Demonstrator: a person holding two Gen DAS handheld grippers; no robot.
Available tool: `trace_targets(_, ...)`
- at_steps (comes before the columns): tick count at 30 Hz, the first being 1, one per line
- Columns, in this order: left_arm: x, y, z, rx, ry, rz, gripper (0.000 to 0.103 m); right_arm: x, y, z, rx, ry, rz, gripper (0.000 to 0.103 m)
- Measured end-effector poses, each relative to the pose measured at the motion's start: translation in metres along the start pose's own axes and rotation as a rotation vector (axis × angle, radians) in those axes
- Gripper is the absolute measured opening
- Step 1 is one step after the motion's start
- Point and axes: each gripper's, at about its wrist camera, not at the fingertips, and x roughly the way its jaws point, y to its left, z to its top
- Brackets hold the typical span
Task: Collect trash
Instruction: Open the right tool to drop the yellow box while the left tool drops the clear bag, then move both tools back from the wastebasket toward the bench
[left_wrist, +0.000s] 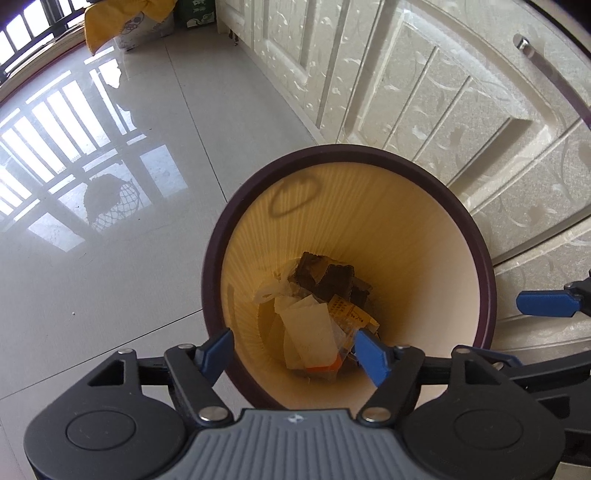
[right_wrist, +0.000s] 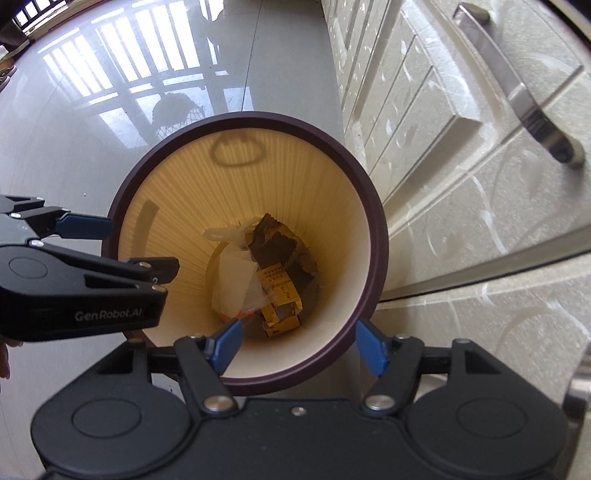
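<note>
left tongs (left_wrist: 295, 352) wide, empty | right tongs (right_wrist: 297, 347) wide, empty — bin (right_wrist: 376, 258) | yellow cloth (left_wrist: 110, 22) — left view only

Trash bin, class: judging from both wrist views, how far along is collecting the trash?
Done: wrappers, a plastic bag and a yellow carton lie inside the bin. In hand: nothing; the left gripper and right gripper hang open above it. Left: no loose trash shows on the floor.

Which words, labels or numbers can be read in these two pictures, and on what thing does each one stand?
"GenRobot.AI": on the black body of the left gripper, seen in the right wrist view.
Yellow box in the bin: dark print, too small to read.
Green box at the far wall: pale marks, too blurred to read.
White bag beside it: a cartoon drawing, no readable words.
</note>
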Motion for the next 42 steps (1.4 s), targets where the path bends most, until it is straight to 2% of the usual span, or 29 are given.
trace_targets(8,-0.023,0.014,-0.017,-0.042,0.005,-0.004,0.086,-0.017,0.001,-0.009,0.024,-0.036,-0.010,0.075)
trace_targets(15,-0.044,0.023,-0.032,-0.073,-0.006,0.020,0.093,-0.038,0.006,-0.020,0.032,-0.083,-0.044,0.086)
trace_targets(18,-0.056,0.024,-0.036,-0.068,-0.021,0.031,0.097,-0.046,0.007,-0.023,0.039,-0.091,-0.040,0.087)
trace_targets(21,-0.068,0.027,-0.043,-0.078,-0.028,0.026,0.100,-0.058,0.011,-0.026,0.028,-0.115,-0.047,0.096)
trace_targets(25,-0.087,0.033,-0.053,-0.092,-0.042,0.033,0.103,-0.070,0.015,-0.031,0.025,-0.133,-0.055,0.097)
trace_targets(36,-0.134,0.032,-0.072,-0.086,-0.090,0.086,0.103,-0.116,0.015,-0.048,0.073,-0.198,-0.057,0.103)
trace_targets(42,-0.169,0.030,-0.082,-0.094,-0.147,0.071,0.103,-0.147,0.019,-0.057,0.084,-0.242,-0.075,0.103)
